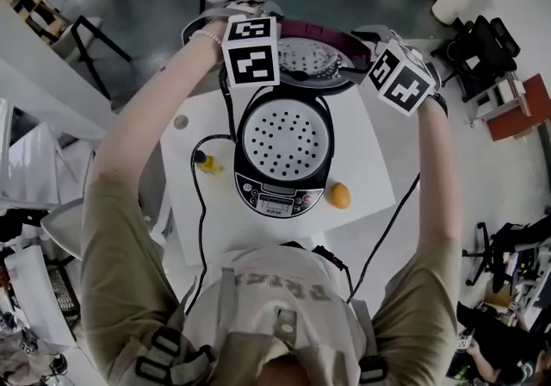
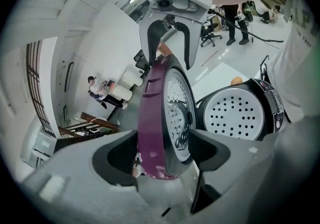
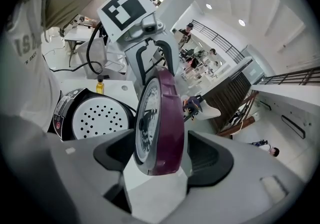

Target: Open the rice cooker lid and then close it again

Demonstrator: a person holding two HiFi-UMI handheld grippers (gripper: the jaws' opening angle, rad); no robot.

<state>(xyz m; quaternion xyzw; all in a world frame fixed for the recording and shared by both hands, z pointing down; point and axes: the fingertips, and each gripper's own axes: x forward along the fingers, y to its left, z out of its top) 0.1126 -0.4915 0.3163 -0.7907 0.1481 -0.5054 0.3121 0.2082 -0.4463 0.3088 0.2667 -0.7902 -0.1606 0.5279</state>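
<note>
The black rice cooker stands on a white table with its pot uncovered; a white perforated tray fills the pot. Its purple lid, with a metal inner plate, stands raised on edge behind the pot. My left gripper is shut on the lid's left rim and my right gripper on its right rim. In the left gripper view the lid stands upright between the pads of the left gripper. In the right gripper view the lid sits the same way in the right gripper.
An orange lies right of the cooker and a small yellow bottle stands at its left. A black cable runs down the table's left side. Office chairs and desks ring the table; people stand far off.
</note>
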